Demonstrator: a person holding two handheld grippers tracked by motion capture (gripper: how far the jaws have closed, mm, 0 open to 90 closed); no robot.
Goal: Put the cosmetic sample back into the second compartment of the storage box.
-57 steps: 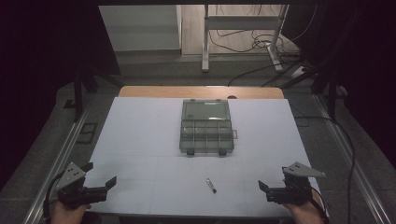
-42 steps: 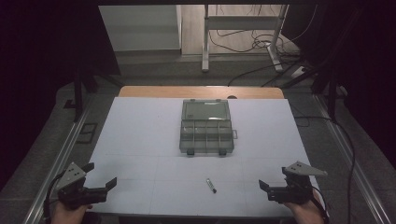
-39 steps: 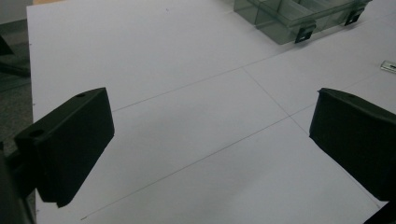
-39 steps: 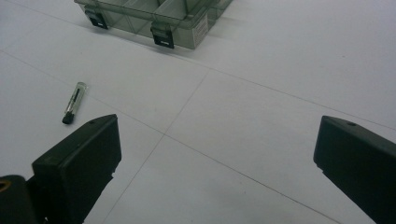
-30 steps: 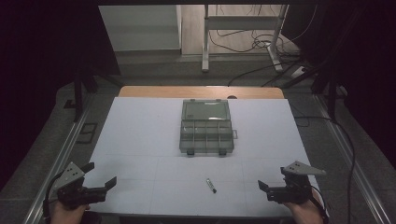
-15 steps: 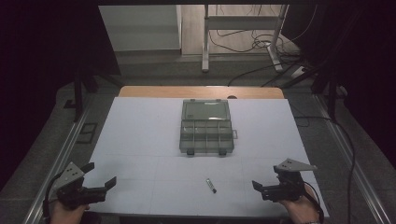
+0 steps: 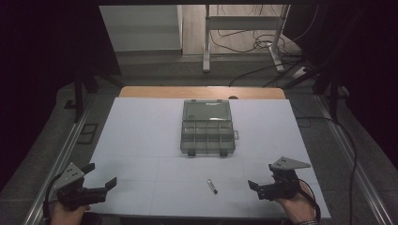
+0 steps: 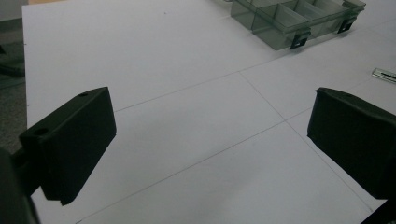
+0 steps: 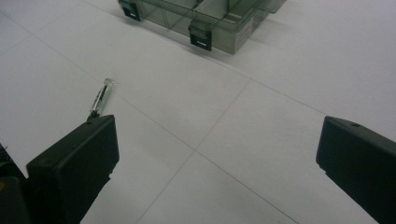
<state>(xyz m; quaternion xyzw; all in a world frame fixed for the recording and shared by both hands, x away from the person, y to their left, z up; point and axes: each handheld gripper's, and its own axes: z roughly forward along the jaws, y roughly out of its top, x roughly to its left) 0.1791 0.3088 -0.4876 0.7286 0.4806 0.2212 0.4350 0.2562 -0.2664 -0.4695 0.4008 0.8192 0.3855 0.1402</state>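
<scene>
Two grippers wait at the near edge of the white surface (image 7: 141, 136), and the risks differ from side to side. At the left, the left gripper (image 7: 99, 180) hovers low over bare surface with its fingers (image 8: 70, 140) spread wide and nothing between them; it sits well apart from everything, so its main hazard is idle drift, or its cable dragging across the surface if the hand swings inward.

Toward the middle, a small vial (image 7: 212, 186) lies flat on its side, near the front edge and well short of the clear compartment box (image 7: 207, 132). It is slim and round, so I judge it likely to roll or skid if a fingertip touches it off-centre, and it could slip out sideways if the fingers close across its length at a slant.

At the right, the right gripper (image 7: 254, 186) is nearest the vial, fingers (image 9: 74, 161) also wide apart and empty. In the right gripper view the vial (image 9: 101, 96) lies just beyond the tip of one finger, not between the two, so closing now would catch nothing or flick it away. Pressing down too hard could also scrape the fingertips on the surface.

The box's latches (image 9: 201, 38) face the person; a careless reach past the vial could knock them.
</scene>
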